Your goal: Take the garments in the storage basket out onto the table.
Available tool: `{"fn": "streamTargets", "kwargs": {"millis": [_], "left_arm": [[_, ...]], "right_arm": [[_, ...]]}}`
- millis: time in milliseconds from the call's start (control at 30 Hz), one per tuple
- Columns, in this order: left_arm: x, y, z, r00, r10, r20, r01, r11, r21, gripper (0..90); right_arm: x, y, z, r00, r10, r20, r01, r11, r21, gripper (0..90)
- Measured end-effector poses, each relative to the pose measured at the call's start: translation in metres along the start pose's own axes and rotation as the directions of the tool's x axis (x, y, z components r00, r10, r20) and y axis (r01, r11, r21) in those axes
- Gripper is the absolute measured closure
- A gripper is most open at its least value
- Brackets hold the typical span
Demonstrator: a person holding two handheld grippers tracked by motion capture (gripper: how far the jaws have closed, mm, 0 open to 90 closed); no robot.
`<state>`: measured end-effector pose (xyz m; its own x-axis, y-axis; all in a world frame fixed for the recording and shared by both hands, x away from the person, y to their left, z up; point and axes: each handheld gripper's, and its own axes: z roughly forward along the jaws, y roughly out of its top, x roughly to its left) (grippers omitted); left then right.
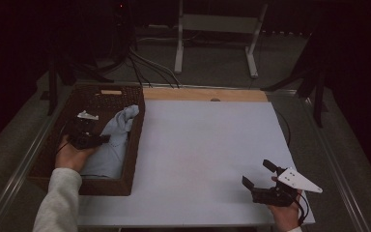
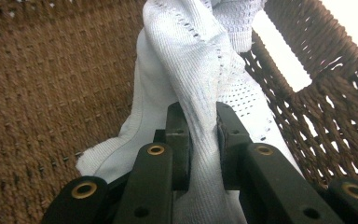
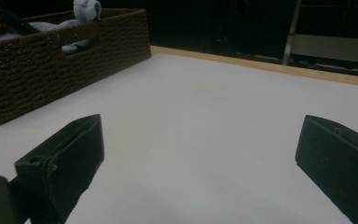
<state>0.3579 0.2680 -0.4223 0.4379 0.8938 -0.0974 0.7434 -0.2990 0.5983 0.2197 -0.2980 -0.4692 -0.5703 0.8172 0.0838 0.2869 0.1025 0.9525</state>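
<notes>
A pale blue-white knitted cloth (image 1: 113, 140) lies in the brown wicker basket (image 1: 134, 145) at the table's left, one end bunched up against the basket's right wall. My left gripper (image 1: 107, 138) is inside the basket, and in the left gripper view its jaws are shut on a fold of the cloth (image 2: 200, 74), which rises between the pads. My right gripper (image 1: 257, 174) rests near the table's front right corner, open, with nothing but bare white tabletop between its fingers (image 3: 63, 158). The basket (image 3: 42, 65) and the cloth's raised end (image 3: 86, 8) show at the far left in the right gripper view.
A white sheet covers the table (image 1: 203, 154), with a wooden strip (image 1: 207, 94) along its far edge. A handle slot (image 2: 284, 51) opens in the basket's wall. A white frame stand (image 1: 217, 29) and cables lie on the floor beyond.
</notes>
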Motion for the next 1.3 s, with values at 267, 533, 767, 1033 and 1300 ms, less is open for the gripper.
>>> {"fn": "streamTargets", "kwargs": {"millis": [267,533,767,1033,1300], "left_arm": [[-0.001,-0.001,-0.011,1.0000,-0.007,0.000,0.007,0.9981,-0.061,79.3],[-0.003,0.000,-0.021,0.9999,-0.011,0.001,0.011,0.9925,-0.122,79.3],[-0.004,-0.001,-0.028,0.9999,-0.012,0.007,0.013,0.9845,-0.175,79.4],[-0.004,-0.003,-0.035,0.9996,-0.018,0.021,0.022,0.9734,-0.228,79.3],[-0.004,-0.004,-0.041,0.9996,-0.010,0.025,0.017,0.9664,-0.256,79.4]], "right_arm": [[0.000,0.000,-0.001,1.0000,-0.001,0.004,0.001,1.000,0.000,1.5],[0.000,0.000,-0.001,1.0000,-0.001,0.003,0.001,1.000,-0.001,1.5],[0.000,0.000,-0.001,1.0000,-0.001,0.003,0.001,1.000,-0.001,1.5],[0.000,0.000,-0.001,1.0000,-0.001,0.003,0.001,1.000,-0.002,1.5],[0.000,0.000,-0.001,1.0000,-0.001,0.003,0.001,1.000,-0.003,1.5]]}}
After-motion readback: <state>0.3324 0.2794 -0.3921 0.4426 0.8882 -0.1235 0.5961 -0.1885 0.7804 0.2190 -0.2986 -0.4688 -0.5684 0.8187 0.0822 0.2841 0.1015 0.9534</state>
